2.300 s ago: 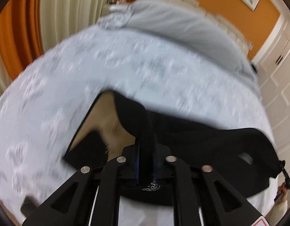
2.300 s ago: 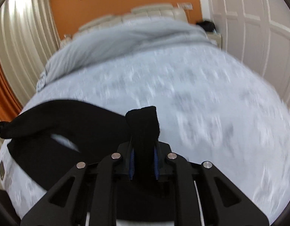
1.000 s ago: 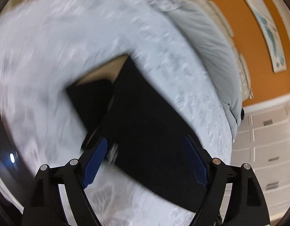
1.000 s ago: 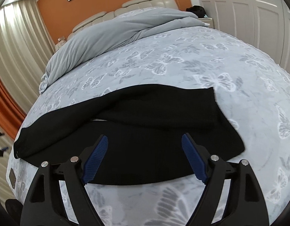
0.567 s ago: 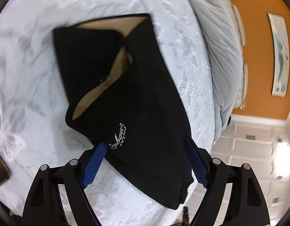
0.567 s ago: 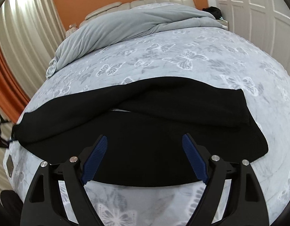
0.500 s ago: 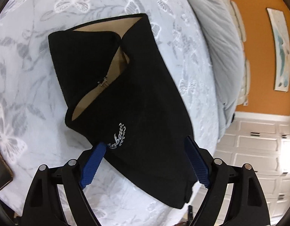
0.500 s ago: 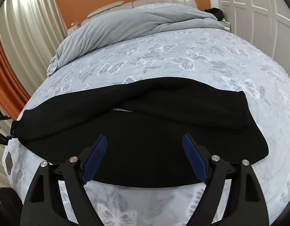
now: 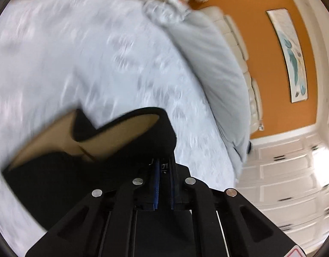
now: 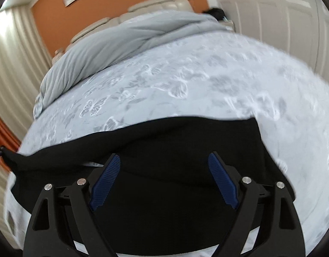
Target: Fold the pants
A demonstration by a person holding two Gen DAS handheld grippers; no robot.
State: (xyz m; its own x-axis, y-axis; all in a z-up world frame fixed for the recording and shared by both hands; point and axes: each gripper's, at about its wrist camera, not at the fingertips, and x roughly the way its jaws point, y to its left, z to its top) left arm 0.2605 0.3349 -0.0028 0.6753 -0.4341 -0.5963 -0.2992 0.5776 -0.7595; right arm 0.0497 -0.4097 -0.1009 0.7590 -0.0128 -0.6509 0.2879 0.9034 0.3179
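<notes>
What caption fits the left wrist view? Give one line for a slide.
Left tool shut on black pants, lifting the waist above the butterfly-print bedspread.

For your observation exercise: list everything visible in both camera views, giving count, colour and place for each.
pants: one, black with tan lining, spread across the bed's near edge
bedspread: one, pale with a grey butterfly print, covering the bed
duvet: one, grey, bunched by the headboard
headboard: one, cream, against the wall
wall: orange
picture: one, teal and white, on the wall
wardrobe: white, right of the bed
curtains: cream
left tongs: shut on the pants' waist
right tongs: open over the pants
</notes>
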